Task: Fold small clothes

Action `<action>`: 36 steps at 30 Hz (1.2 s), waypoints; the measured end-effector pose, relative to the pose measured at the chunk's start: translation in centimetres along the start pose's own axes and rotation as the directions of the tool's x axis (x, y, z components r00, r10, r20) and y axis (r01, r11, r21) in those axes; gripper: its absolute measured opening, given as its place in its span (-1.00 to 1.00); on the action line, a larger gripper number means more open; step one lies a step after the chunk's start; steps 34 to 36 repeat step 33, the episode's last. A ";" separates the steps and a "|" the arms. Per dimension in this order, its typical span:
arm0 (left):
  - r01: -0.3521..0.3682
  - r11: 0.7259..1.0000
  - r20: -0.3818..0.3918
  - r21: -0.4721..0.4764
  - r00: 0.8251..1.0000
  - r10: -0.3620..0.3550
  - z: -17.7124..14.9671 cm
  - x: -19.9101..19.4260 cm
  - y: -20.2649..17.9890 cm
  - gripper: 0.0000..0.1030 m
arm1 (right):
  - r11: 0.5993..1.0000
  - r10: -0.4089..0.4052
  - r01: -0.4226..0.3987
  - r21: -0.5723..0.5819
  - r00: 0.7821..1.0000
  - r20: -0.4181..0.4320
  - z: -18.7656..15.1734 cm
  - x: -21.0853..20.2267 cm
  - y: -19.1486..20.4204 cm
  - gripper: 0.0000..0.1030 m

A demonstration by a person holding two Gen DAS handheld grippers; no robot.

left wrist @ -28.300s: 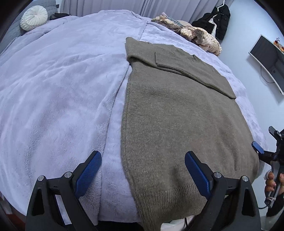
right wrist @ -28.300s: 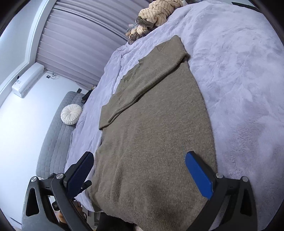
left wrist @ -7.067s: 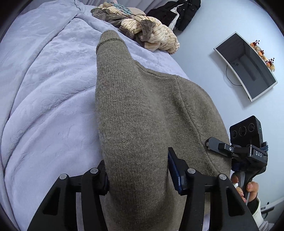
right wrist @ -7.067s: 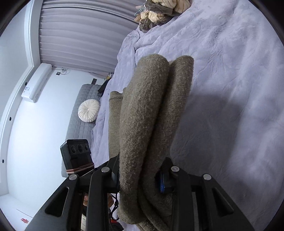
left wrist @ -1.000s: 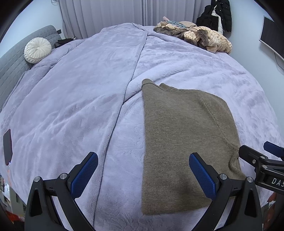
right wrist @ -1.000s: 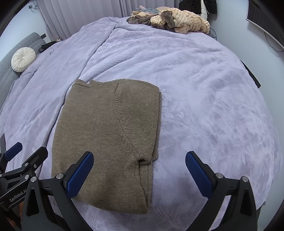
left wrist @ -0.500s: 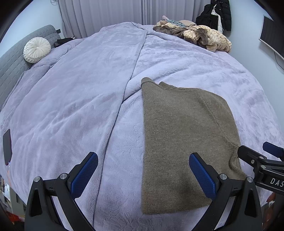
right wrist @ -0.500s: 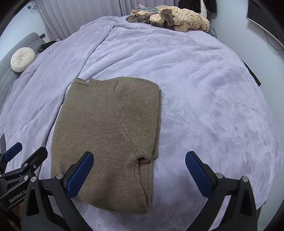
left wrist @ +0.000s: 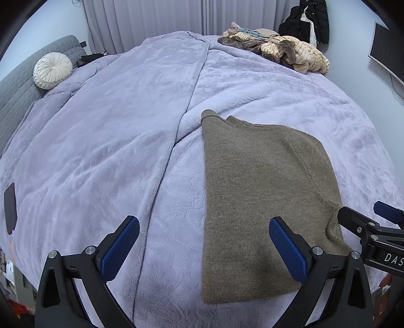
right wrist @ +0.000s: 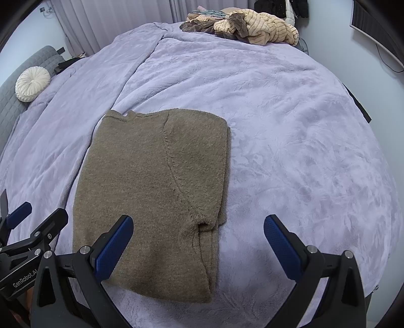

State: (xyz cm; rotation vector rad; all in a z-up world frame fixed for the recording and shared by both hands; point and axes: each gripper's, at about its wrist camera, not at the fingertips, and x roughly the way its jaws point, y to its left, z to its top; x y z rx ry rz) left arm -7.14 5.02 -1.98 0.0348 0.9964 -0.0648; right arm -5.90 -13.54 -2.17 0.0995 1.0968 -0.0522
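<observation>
An olive-brown knit sweater point(left wrist: 262, 191) point(right wrist: 151, 186) lies folded into a flat rectangle on the lilac bed cover point(left wrist: 113, 131) point(right wrist: 290, 126), near the front edge. My left gripper point(left wrist: 204, 248) hangs open above the sweater's left edge, holding nothing. My right gripper point(right wrist: 198, 246) is open too, over the sweater's right front corner, where folded layers stick out. Each gripper shows at the side of the other's view.
A heap of beige and brown clothes point(left wrist: 280, 50) point(right wrist: 247, 24) sits at the far edge of the bed. A round white cushion point(left wrist: 51, 70) rests by the grey headboard. A black phone point(left wrist: 10, 208) lies at the left edge; a wall screen point(left wrist: 386, 50) hangs right.
Seven seconds ago both grippers were shut on the lifted sweater; now it lies folded flat and both are open. Over the last second almost nothing has moved.
</observation>
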 end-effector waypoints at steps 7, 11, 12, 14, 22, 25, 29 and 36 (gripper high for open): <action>0.001 1.000 -0.002 0.002 1.000 -0.001 0.1 0.0 0.0 1.00 | 1.000 0.001 -0.001 -0.001 1.000 -0.001 0.0 0.0 0.0 0.99; 0.002 1.000 -0.004 -0.003 1.000 -0.002 0.1 0.0 0.1 1.00 | 1.000 0.001 -0.001 0.000 1.000 -0.001 0.1 0.0 0.0 0.99; 0.002 1.000 -0.005 -0.005 1.000 -0.002 0.1 0.0 0.1 1.00 | 1.000 0.001 -0.001 0.001 1.000 -0.001 0.1 0.0 0.0 0.99; 0.001 1.000 -0.004 -0.007 1.000 -0.001 0.2 0.0 0.2 1.00 | 1.000 0.001 -0.001 0.001 1.000 -0.002 0.1 0.0 0.0 0.99; 0.011 1.000 0.000 -0.027 1.000 -0.011 0.4 0.2 0.5 1.00 | 1.000 0.001 -0.001 -0.001 1.000 -0.009 -0.3 0.4 0.2 0.99; 0.012 1.000 0.010 -0.020 1.000 -0.012 0.4 0.0 0.4 1.00 | 1.000 0.000 0.000 -0.002 1.000 -0.010 -0.2 0.4 0.3 0.99; 0.013 1.000 0.026 -0.003 1.000 -0.013 0.3 -0.2 0.3 1.00 | 1.000 -0.001 0.001 -0.001 1.000 -0.011 -0.1 0.5 0.2 0.99; 0.024 1.000 0.014 -0.002 1.000 -0.024 0.3 -0.1 0.3 1.00 | 1.000 0.000 0.000 -0.003 1.000 -0.012 -0.1 0.5 0.2 0.99</action>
